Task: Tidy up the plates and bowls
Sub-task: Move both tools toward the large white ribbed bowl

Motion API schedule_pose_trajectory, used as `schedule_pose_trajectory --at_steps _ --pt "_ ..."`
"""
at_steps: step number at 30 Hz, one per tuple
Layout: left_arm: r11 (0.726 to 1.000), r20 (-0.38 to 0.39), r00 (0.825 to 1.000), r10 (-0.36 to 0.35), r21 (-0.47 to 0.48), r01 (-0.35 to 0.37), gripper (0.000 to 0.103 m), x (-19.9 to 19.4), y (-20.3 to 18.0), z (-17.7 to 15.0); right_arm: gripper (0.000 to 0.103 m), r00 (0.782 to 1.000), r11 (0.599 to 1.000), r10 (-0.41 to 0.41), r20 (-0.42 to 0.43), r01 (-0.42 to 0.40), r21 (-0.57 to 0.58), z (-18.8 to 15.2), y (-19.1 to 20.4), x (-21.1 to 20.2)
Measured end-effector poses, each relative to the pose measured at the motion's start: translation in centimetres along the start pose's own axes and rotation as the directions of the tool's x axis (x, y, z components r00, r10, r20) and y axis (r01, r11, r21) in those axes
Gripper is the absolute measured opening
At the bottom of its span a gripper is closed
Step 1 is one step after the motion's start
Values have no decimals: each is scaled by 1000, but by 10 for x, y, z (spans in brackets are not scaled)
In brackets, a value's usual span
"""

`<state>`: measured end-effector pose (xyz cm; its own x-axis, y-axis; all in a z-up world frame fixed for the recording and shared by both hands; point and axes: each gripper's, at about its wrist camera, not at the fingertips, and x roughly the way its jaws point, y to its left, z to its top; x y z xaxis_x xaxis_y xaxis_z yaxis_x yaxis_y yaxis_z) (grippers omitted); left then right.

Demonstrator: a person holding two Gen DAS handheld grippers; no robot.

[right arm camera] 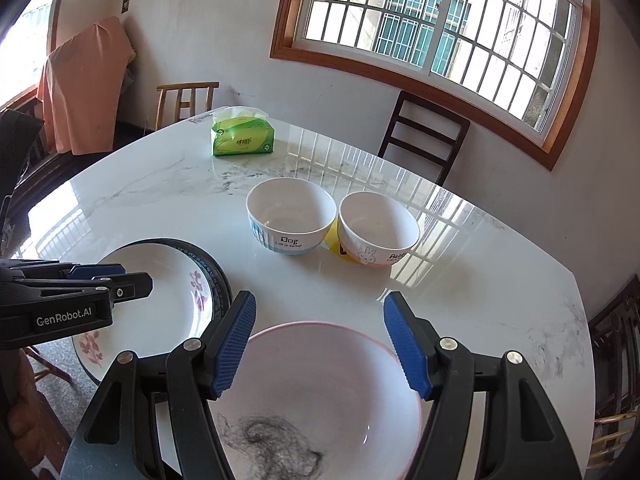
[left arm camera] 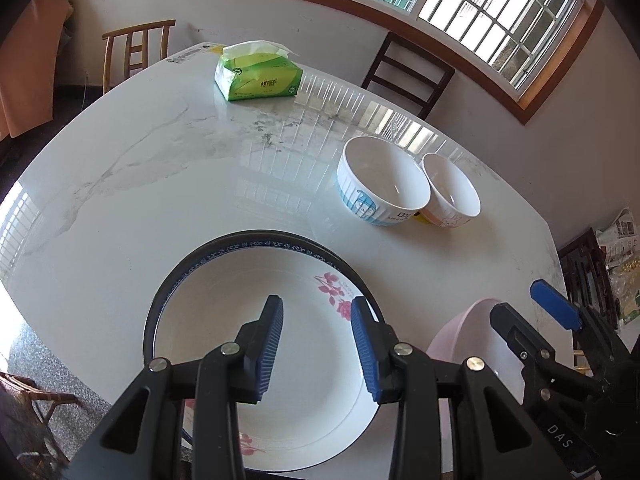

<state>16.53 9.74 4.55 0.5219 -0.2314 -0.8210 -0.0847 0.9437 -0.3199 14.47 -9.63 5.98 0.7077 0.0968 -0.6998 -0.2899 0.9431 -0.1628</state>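
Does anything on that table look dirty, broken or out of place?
Yes: the pink plate nearest the right gripper has a dark scribbly smudge, like a tangle of hair, near its front edge. Also, something yellow is wedged between the two bowls.

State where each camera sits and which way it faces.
Left wrist: on the left gripper, tilted down over the flowered plate stacked on a dark-rimmed plate; the right gripper shows at right.
Right wrist: on the right gripper, tilted down over the pink-rimmed plate; the left gripper shows at left.
Shared: marble table, dog bowl, rabbit bowl, tissue pack, window.
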Motion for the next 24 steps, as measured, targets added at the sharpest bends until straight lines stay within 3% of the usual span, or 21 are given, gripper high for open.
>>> schedule_pose_trajectory --at_steps 4,9,11,18,21,24 --pt "999 -36 998 -42 -19 42 36 7 6 21 64 987 987 134 -88 -126 95 8 -10 21" --pt "991 -101 986 -132 -51 127 38 26 7 55 63 932 924 315 -180 -258 284 18 -32 55" --pt "991 -103 986 -129 -45 125 38 32 5 68 62 902 885 383 -198 -297 359 22 -40 68" --pt "978 -148 967 -206 -47 201 41 70 -4 109 49 833 741 519 -192 -327 586 29 -63 111" --pt "974 -149 963 -226 -67 218 41 85 -3 120 48 824 690 538 -180 -308 655 31 -70 127" --pt "972 -157 960 -230 -81 220 41 98 -3 130 48 824 668 538 -180 -286 687 34 -73 141"
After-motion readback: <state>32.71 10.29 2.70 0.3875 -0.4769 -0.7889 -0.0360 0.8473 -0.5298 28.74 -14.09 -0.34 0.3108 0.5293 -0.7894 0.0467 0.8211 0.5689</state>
